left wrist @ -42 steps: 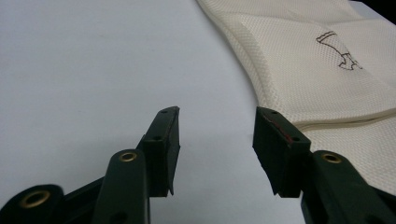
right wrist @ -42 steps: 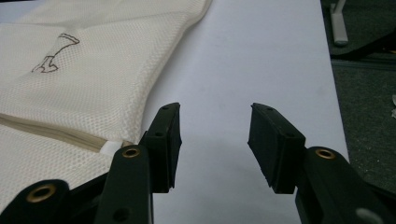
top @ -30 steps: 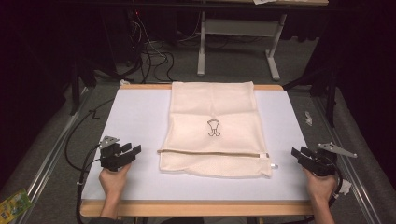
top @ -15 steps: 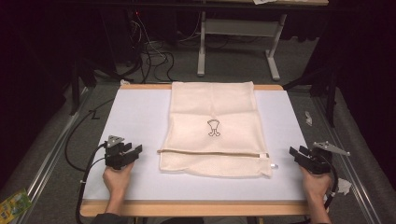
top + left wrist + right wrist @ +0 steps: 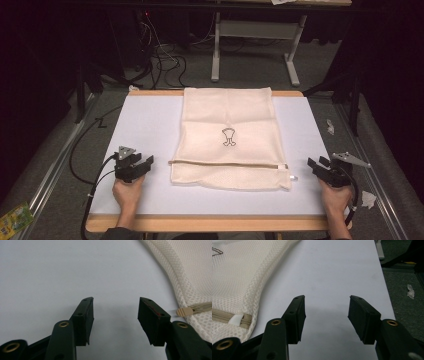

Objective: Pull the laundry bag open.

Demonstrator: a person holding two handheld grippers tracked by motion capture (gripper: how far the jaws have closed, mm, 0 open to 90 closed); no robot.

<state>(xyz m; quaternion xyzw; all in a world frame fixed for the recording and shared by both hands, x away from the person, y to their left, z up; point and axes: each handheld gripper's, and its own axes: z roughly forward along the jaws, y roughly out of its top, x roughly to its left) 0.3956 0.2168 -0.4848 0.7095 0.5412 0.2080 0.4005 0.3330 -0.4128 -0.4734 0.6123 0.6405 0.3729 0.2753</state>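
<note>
A cream mesh bag (image 5: pixel 229 135) with a small black logo lies flat in the middle of the white table top (image 5: pixel 145 120); its zipper (image 5: pixel 225 163) runs across near the front end. My left gripper (image 5: pixel 146 163) rests on the table left of the bag, pointing at its near left corner. Its jaws have just been opening and stand open with nothing between them (image 5: pixel 116 300); the bag's edge (image 5: pixel 192 272) and the zipper's end tab (image 5: pixel 186 311) lie just to their right. My right gripper (image 5: pixel 314 163) rests right of the bag, its jaws also just opening, open and empty (image 5: pixel 327 298), with the zipper's white pull (image 5: pixel 237 319) to their left.
The table's wooden front edge (image 5: pixel 210 223) runs between the person's two hands. Behind the table stand a desk's metal legs (image 5: pixel 216 55) and loose cables (image 5: pixel 165 62) on the floor. Paper scraps (image 5: pixel 330 126) lie on the floor at the right, a green packet (image 5: pixel 15 220) at the left.
Both hands have stayed almost where they were beside the bag, and the jaws look slightly wider. The bag has not moved.
</note>
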